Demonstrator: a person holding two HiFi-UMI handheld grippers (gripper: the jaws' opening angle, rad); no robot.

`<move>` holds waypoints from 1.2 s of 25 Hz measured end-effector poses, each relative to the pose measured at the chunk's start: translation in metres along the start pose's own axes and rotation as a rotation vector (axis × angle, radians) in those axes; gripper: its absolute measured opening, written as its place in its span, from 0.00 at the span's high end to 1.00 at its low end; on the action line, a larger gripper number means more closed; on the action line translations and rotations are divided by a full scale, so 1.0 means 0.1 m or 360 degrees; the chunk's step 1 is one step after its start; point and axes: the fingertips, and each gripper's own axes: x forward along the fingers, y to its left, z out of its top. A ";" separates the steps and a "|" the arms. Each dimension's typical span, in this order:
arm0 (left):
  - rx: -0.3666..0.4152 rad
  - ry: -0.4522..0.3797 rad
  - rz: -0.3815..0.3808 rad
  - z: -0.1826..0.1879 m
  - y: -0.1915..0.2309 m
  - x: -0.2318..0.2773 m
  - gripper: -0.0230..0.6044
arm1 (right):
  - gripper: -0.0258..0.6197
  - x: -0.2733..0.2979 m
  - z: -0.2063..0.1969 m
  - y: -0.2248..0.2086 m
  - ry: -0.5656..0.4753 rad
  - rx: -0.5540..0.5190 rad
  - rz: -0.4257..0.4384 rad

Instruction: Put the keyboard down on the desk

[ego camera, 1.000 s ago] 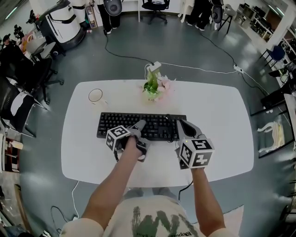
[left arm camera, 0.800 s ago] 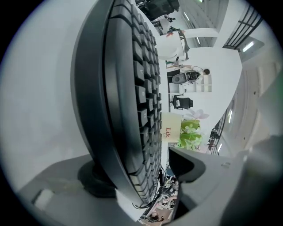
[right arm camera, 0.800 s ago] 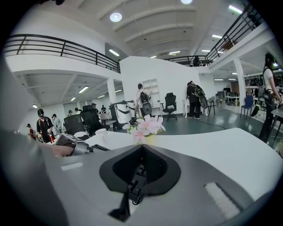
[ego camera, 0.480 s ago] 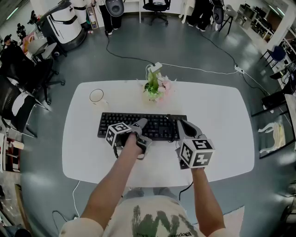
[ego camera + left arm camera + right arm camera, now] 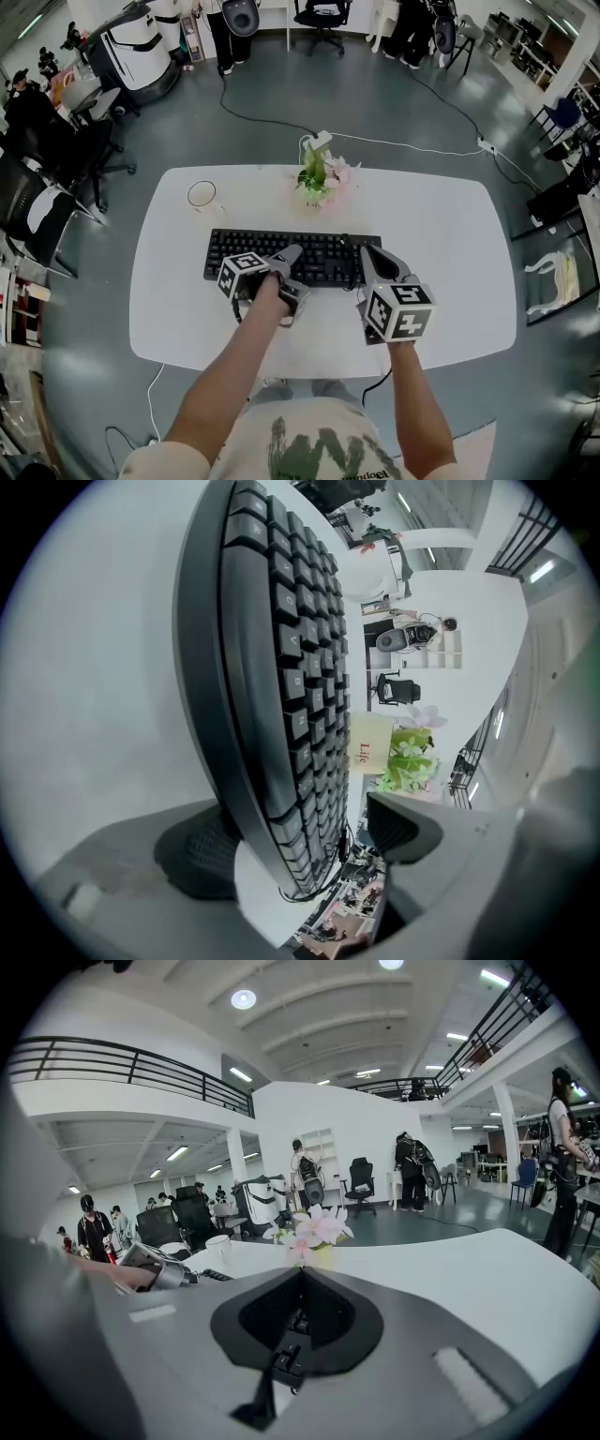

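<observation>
A black keyboard lies flat on the white table. My left gripper straddles its front edge left of centre. In the left gripper view the keyboard runs between the two pads, and a gap shows at the right-hand pad. The jaws have just been opening and the left gripper is open, with the keyboard still between them. My right gripper sits on the keyboard's right end. In the right gripper view its jaws are nearly together, with a few keys showing in the slit.
A potted flower with a small card stands at the table's far edge behind the keyboard. A white mug is at the back left. Office chairs and floor cables surround the table.
The left gripper has tipped slightly at the keyboard's front edge. The keyboard stays flat on the table and the right gripper has not moved.
</observation>
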 end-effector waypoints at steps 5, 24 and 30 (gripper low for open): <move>-0.0010 0.0025 0.0000 -0.03 0.04 -0.05 0.29 | 0.96 -0.04 0.00 0.01 -0.0002 -0.0002 -0.0005; 0.0138 0.0079 -0.0090 -0.12 -0.11 -0.24 0.27 | 0.96 -0.07 0.06 0.07 -0.0024 0.0002 -0.0018; 0.0337 0.0046 -0.0182 -0.04 -0.48 -0.29 0.27 | 0.96 -0.07 0.12 0.04 -0.0026 0.0013 -0.0028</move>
